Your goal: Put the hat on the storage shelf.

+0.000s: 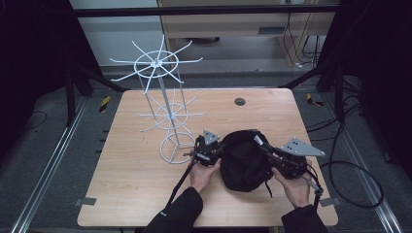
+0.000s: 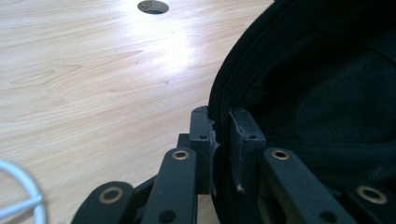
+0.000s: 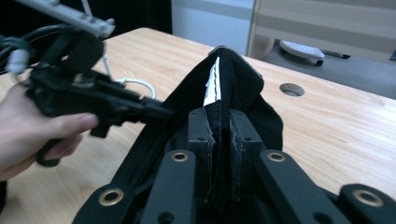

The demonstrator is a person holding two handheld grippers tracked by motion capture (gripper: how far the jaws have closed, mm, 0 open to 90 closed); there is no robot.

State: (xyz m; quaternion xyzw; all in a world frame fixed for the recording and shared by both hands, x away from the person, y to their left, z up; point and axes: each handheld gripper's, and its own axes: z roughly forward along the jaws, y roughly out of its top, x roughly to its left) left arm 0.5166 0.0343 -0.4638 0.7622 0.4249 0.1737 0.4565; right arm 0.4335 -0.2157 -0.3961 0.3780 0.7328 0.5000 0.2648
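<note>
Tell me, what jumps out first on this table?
A floppy black fabric bag sits near the front edge of the pale wooden table, pinched at its rim from both sides by the left gripper and the right gripper. Behind it to the left rises a tall white wire rack with spoked hooks.

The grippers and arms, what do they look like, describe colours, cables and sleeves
Both the left gripper and the right gripper are black linkage tools with brass-ringed pivots and flat black jaws. Each carries a grey three-cornered plate on top and trails a black cable. The person wears dark sleeves.
</note>
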